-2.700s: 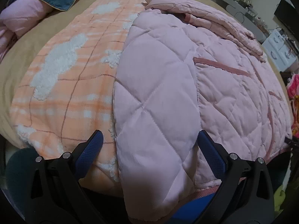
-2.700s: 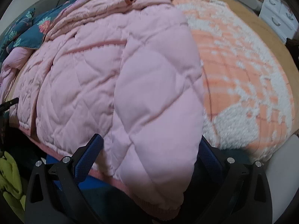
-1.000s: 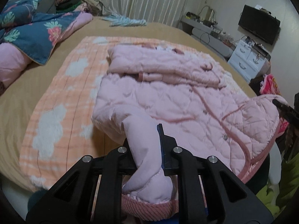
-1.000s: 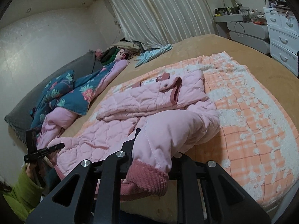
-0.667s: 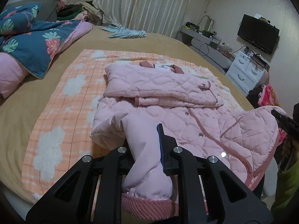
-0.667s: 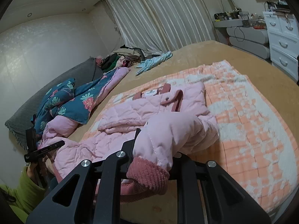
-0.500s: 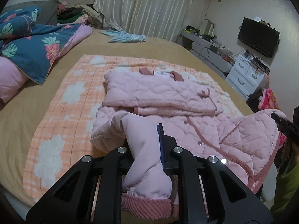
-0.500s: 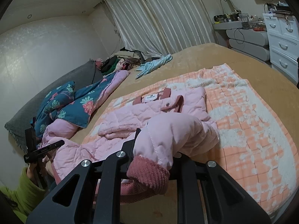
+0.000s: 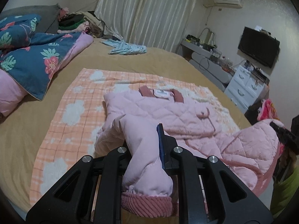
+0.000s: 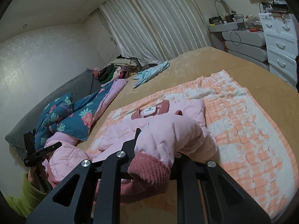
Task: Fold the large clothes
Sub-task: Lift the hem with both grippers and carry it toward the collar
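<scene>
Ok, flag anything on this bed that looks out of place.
Light blue garment lies crumpled alone on the far side of the bed, away from the pink jacket on the orange blanket. Nothing looks damaged.

Pale pink quilted jacket (image 9: pixel 186 115) w/ darker pink ribbed cuffs; blanket (image 9: pixel 74 112) ahead of hand-held gripper orange-white plaid; bed (image 9: pixel 18 140) tan; quilt (image 9: pixel 37 59) navy floral.

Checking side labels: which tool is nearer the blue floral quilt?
Left. The left tool grips the jacket near the blue floral quilt; the right tool is across the jacket.
</scene>
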Demonstrator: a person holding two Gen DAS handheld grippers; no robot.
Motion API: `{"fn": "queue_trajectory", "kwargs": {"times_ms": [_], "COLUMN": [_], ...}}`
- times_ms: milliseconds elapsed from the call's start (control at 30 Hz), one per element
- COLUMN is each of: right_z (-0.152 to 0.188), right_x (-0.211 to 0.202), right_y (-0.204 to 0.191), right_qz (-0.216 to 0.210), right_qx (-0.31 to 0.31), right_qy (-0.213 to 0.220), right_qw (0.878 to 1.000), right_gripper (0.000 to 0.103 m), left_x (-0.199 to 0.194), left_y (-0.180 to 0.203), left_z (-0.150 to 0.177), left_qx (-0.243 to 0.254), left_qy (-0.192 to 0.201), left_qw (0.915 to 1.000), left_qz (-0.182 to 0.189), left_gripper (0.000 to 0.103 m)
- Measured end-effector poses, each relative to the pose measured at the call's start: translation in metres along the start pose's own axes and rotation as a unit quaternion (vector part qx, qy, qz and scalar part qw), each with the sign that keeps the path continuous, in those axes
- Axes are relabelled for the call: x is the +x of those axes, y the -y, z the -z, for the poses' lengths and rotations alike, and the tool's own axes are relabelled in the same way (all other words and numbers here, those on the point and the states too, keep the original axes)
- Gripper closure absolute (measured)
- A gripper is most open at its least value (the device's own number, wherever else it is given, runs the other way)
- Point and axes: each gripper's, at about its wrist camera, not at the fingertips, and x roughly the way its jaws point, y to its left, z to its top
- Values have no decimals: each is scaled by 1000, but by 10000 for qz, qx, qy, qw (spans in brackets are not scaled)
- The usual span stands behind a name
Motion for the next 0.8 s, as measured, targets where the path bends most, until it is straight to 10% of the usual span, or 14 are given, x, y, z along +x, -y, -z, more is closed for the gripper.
{"fn": "queue_trajectory", "kwargs": {"times_ms": [800], "right_z": [-113], "right_x": [119], "right_y": [51], "right_qz": [24], "right_qx": [987], "right_qy": [112], "right_qw": [9951], "right_gripper": [88], "left_x": [93], "left_y": [-30], "left_z": [-103], "left_qx": [-88], "left_qy": [251], "left_qw": [9972], "left_qz": [-706], "left_gripper": [93]}}
